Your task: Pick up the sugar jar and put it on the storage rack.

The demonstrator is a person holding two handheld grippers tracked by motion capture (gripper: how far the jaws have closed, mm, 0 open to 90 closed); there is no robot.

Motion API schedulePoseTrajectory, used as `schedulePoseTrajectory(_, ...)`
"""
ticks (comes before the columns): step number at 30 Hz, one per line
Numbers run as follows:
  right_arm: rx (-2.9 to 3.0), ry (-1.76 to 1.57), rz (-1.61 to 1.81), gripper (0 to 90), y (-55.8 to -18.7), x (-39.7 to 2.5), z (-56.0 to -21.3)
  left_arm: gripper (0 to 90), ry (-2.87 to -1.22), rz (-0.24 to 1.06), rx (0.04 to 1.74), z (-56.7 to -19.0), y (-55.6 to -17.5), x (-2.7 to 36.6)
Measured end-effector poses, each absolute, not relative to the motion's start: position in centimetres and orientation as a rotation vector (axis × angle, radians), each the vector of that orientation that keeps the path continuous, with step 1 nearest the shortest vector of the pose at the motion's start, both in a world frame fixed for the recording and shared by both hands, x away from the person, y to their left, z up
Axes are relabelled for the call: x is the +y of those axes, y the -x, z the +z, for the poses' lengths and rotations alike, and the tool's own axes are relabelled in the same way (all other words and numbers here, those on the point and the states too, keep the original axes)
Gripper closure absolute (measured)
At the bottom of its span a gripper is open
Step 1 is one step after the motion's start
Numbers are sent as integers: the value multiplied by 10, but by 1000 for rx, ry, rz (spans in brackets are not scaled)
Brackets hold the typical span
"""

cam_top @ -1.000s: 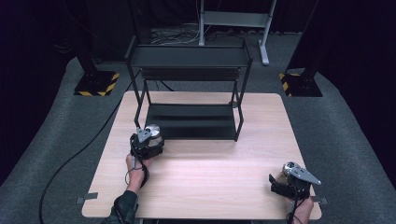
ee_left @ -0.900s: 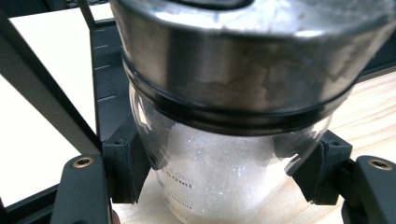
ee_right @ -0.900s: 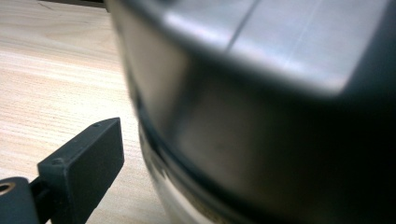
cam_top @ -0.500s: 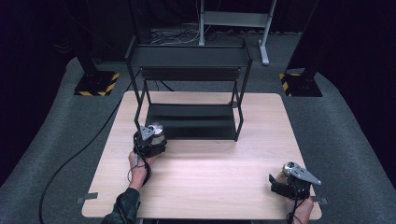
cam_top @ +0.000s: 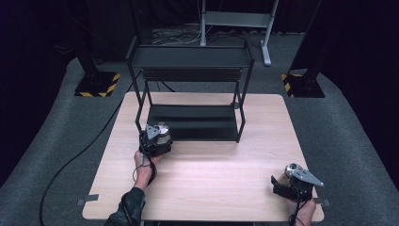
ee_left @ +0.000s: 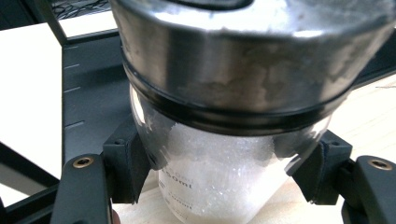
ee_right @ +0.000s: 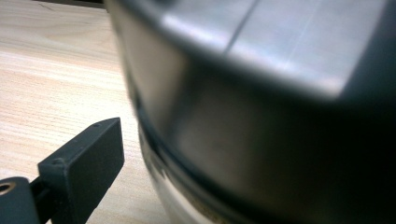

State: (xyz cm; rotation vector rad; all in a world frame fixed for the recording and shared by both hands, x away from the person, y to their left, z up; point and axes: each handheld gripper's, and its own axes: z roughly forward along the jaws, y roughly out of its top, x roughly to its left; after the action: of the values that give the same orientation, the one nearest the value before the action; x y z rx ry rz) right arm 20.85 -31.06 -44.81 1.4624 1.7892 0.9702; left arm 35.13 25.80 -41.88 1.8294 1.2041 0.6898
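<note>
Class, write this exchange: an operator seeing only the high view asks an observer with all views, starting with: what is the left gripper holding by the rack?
Observer: The left gripper clamps a glass jar of white grains, jaws on the glass below its metal lid.
Operator: Any marking on it?
Observer: Faint print ending in "50ml" on the glass.
Operator: And the right gripper?
Observer: A second jar, also metal-lidded, looms blurred before its camera; one jaw stands beside it.
</note>
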Motion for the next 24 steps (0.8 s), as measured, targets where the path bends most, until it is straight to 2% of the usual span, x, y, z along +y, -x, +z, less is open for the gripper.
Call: schedulePoseTrajectory(24,1788,-1462,971,18,-208,-311,-448,299,-1849,680,1170,-413,-367,241)
